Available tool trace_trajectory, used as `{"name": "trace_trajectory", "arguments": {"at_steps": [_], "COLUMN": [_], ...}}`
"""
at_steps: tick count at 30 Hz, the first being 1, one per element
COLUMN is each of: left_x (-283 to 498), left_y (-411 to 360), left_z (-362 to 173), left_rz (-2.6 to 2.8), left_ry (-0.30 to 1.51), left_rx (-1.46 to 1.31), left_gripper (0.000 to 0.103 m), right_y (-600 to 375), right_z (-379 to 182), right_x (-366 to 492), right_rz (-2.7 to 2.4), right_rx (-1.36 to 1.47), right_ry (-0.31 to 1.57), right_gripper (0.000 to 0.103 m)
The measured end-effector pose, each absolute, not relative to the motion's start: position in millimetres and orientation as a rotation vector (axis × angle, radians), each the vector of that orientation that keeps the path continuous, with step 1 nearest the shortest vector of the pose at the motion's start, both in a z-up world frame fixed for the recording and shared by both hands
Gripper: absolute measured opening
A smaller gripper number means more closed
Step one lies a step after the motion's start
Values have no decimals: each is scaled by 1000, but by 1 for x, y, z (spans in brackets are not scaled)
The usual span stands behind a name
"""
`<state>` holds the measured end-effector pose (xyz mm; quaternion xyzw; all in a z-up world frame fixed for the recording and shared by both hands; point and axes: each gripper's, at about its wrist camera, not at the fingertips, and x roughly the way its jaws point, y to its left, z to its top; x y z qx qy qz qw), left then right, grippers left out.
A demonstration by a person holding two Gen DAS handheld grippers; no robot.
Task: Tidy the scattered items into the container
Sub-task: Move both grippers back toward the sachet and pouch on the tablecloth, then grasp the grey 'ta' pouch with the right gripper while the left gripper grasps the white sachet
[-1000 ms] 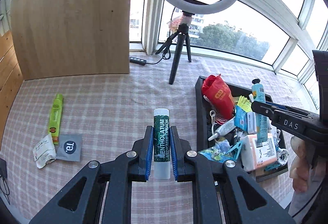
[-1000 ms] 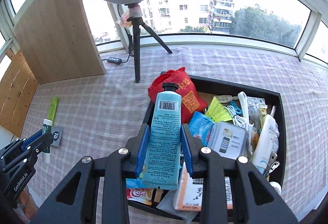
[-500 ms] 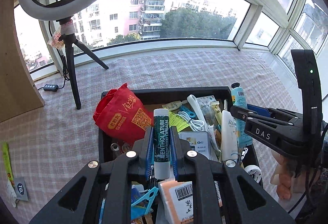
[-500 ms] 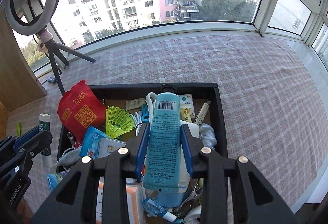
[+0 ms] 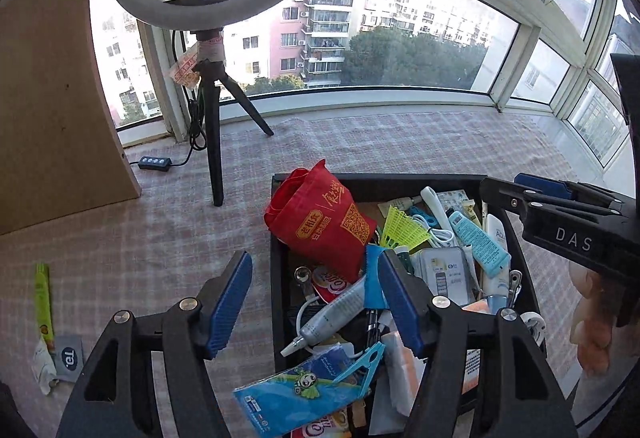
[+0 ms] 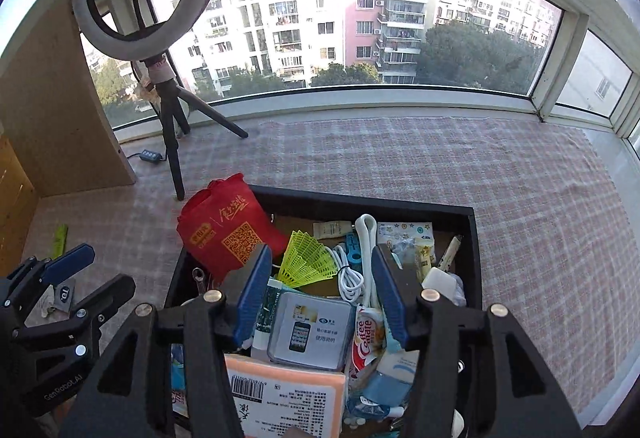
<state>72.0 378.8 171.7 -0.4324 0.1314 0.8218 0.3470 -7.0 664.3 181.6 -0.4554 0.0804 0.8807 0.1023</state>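
Note:
The black container (image 5: pixel 372 183) (image 6: pixel 360 201) is crammed with items, among them a red pouch (image 5: pixel 322 222) (image 6: pixel 224 228). My left gripper (image 5: pixel 316 298) is open and empty over its left wall. My right gripper (image 6: pixel 322 294) is open and empty above its middle. The green lip balm stick (image 6: pixel 269 304) (image 5: pixel 404 258) lies in the container beside a clear phone-card box (image 6: pixel 308 330). The light blue tube (image 5: pixel 478 240) lies in the container near its right side. On the cloth at the left lie a green stick (image 5: pixel 43 304) (image 6: pixel 60 238), a grey sachet (image 5: pixel 71 352) (image 6: pixel 64 293) and a crumpled white wrapper (image 5: pixel 45 362).
A ring light on a black tripod (image 5: pixel 212 125) (image 6: pixel 170 133) stands behind the container's left side. A wooden panel (image 5: pixel 52 109) rises at the far left, with a cable switch (image 5: pixel 155 162) at its foot. Windows close the back. Checked cloth (image 6: pixel 520 197) covers the surface.
Both grippers have opened. The lip balm stick left my left gripper and the blue tube left my right; both now lie in the container. The left view has swung left.

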Motion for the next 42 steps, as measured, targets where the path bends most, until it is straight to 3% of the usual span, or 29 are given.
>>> {"name": "trace_trajectory", "arguments": {"at_steps": [7,19,28,34,42], "left_x": [29,-23,-39,-63,-76], "left_y": [253,79,31,18,25], "left_z": [162,134,116,91,52], "left_rz": [2306,2407,2341,2276,2109], "left_ry": [320,472,576,580,693], "left_rx": [-1222,-1332,-1277,-1332,-1376], "left_gripper": [62,64,70,70,71], "right_y": [570,381,307,281,265], "right_z": [174,145,124,101,50], "right_x": [-21,-24,-52,-82,-121], "right_rz": [2740,2836,2831,2794,2603], "right_rx": [-1498,-1687,-1783,-1924,-2203], "right_ry": [156,-66,-123,-133,181], "right_gripper": [54,55,56,62,62]}}
